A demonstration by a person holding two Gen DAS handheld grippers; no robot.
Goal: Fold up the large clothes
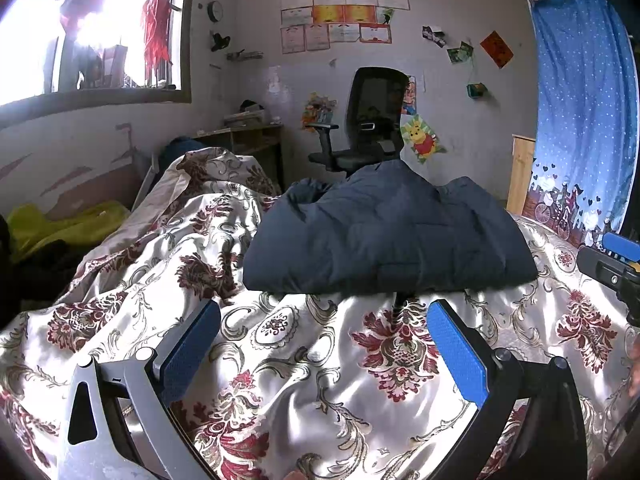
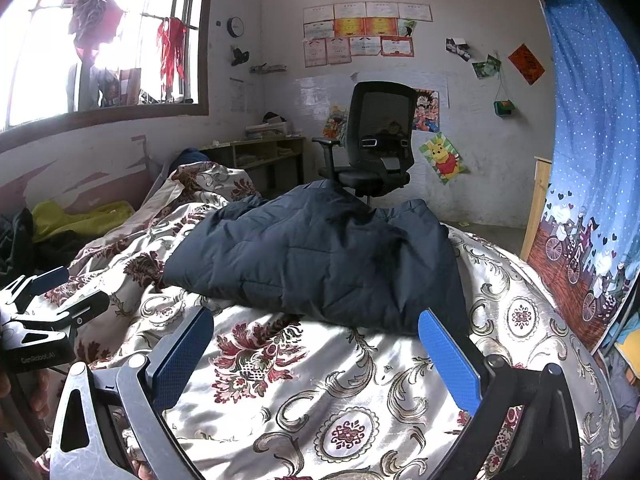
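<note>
A dark navy padded jacket (image 1: 384, 236) lies bunched on the floral satin bedspread (image 1: 304, 360); it also shows in the right wrist view (image 2: 320, 260). My left gripper (image 1: 324, 340) is open and empty, hovering over the bedspread just short of the jacket's near edge. My right gripper (image 2: 316, 352) is open and empty too, a little short of the jacket's near hem. Each gripper shows at the edge of the other's view: the right one (image 1: 616, 264), the left one (image 2: 44, 312).
A black office chair (image 2: 376, 140) stands beyond the bed by the far wall. A wooden desk (image 2: 256, 152) sits left of it. A blue curtain (image 2: 592, 160) hangs at the right. Yellow-green cloth (image 1: 68, 224) lies at the bed's left.
</note>
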